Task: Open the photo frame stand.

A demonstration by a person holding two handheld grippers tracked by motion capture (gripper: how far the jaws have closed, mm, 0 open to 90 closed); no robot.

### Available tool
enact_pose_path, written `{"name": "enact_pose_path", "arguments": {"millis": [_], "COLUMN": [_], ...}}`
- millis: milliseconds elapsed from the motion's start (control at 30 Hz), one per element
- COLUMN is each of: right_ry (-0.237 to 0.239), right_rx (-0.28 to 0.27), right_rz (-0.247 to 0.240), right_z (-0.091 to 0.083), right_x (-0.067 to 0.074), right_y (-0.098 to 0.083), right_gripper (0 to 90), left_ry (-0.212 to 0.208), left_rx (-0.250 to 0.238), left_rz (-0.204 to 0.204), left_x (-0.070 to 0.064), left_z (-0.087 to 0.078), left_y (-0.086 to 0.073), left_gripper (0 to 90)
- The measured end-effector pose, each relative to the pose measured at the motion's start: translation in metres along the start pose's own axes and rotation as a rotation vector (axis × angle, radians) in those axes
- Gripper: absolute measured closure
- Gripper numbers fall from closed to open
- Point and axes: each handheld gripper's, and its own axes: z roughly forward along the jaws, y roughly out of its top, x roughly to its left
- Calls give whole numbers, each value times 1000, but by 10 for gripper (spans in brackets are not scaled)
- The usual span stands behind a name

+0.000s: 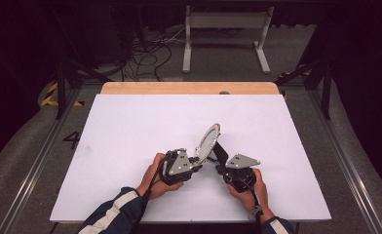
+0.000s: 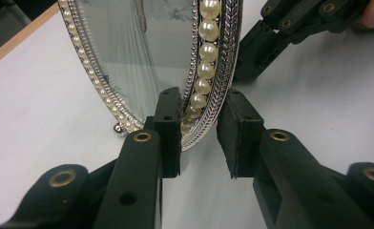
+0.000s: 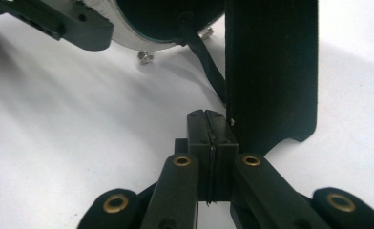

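While the oval pearl-rimmed frame stands tilted on the white bench, a little toward the near edge from the middle, the job looks like setting it up on its black easel stand. Left claw is partly open, its pads either side of the silver rim, gaps visible, gripping nothing yet. Right claw is fully closed with nothing between its pads, tips just beside the stand. Best play, I'd say: pinch the rim gently, nudge the stand outward slowly. Left gripper view gives the pearls and glass; right gripper view gives the dark back, strap and little feet.
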Motion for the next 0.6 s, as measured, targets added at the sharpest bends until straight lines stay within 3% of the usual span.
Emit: {"name": "enact_pose_path", "arguments": {"millis": [167, 367, 600], "right_ry": [-14, -28, -32], "right_rx": [-11, -12, -11], "right_rz": [1, -5, 10], "right_z": [1, 2, 2], "right_x": [-6, -7, -10], "right_y": [-1, -1, -2], "right_gripper": [900, 900, 900], "left_ry": [3, -25, -38], "left_rx": [-5, -17, -26], "left_rz": [-1, -20, -13], "left_x": [-1, 2, 5], "left_z": [2, 2, -9], "left_y": [0, -2, -5], "left_gripper": [714, 717, 711]}}
